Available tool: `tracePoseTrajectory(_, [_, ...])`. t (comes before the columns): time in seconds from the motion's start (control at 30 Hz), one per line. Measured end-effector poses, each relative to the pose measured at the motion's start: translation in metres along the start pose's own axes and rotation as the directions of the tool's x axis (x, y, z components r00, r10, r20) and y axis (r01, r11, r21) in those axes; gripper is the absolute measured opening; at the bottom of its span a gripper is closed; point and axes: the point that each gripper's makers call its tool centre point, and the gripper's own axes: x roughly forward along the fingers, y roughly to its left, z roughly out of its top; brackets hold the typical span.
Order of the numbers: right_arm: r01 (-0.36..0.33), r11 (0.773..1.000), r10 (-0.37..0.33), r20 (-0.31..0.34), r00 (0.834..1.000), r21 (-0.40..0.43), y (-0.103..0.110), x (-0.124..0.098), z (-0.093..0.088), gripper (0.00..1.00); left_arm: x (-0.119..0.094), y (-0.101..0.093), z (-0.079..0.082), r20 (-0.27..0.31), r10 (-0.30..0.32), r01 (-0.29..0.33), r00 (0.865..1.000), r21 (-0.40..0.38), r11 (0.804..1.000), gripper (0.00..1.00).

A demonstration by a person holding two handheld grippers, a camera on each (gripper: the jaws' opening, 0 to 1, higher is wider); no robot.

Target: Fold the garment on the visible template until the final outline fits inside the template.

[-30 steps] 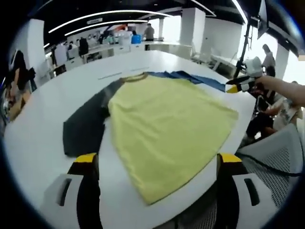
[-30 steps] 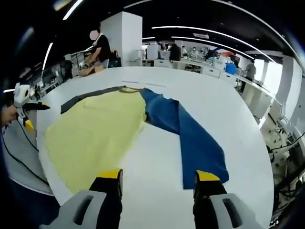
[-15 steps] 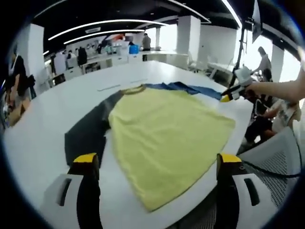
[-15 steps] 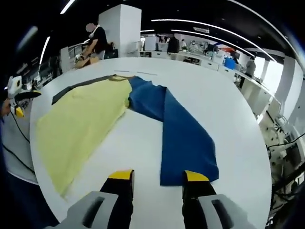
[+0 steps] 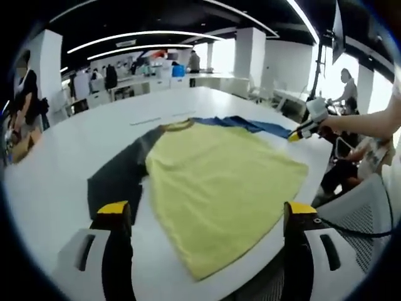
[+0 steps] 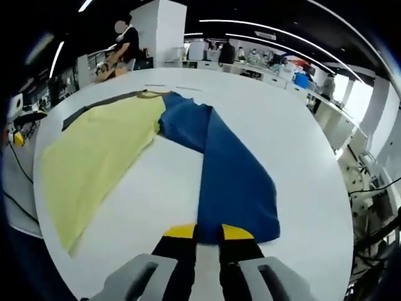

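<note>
Flat across the white table (image 5: 56, 182) lies the garment (image 5: 219, 182), yellow body beside its blue sleeve (image 6: 235, 175), right gripper (image 6: 208, 233) nearly closed and empty at that sleeve's cuff, presumably for pinching, left gripper (image 5: 203, 208) wide open, empty, at the hem.

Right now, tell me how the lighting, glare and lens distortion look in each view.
Left gripper view: bright windows blow out the right side behind the right gripper; the fisheye bends the white table edge, and the yellow shirt is evenly lit. Right gripper view: ceiling strip lights curve overhead, the blue sleeve shows no glare, edges soft.
</note>
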Motion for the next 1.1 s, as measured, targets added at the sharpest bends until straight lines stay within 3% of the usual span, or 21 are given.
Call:
tracePoseTrajectory(0.1, [0.023,0.999,-0.023,-0.013,1.0,-0.026,-0.005,0.0,-0.001,0.0,0.0,-0.002,0.001,0.005,-0.004,0.004,1.0,0.005,1.0,0.97])
tracePoseTrajectory(0.33, [0.0,1.0,0.0,-0.012,1.0,0.012,-0.003,-0.001,0.005,0.0,0.002,-0.002,0.003,0.007,-0.004,0.004,1.0,0.007,1.0,0.96])
tracePoseTrajectory(0.63, [0.011,0.999,-0.009,0.047,0.999,-0.042,0.001,-0.024,0.04,0.0,0.001,-0.002,0.004,0.012,-0.008,0.008,1.0,0.007,1.0,0.97])
tracePoseTrajectory(0.87, [0.052,0.997,-0.047,0.102,0.994,-0.049,-0.012,-0.038,0.071,0.0,-0.001,-0.001,0.007,0.033,0.0,-0.001,0.999,0.018,1.0,0.96])
tracePoseTrajectory(1.03, [0.08,0.997,-0.078,0.125,0.989,-0.014,-0.028,-0.04,0.084,0.0,-0.002,-0.001,0.009,0.046,-0.003,0.003,0.999,0.014,1.0,0.96])
tracePoseTrajectory(1.1, [0.073,0.995,-0.083,0.153,0.985,0.068,-0.035,-0.04,0.09,0.0,-0.001,-0.001,0.008,0.044,-0.005,0.004,0.999,0.014,1.0,0.96])
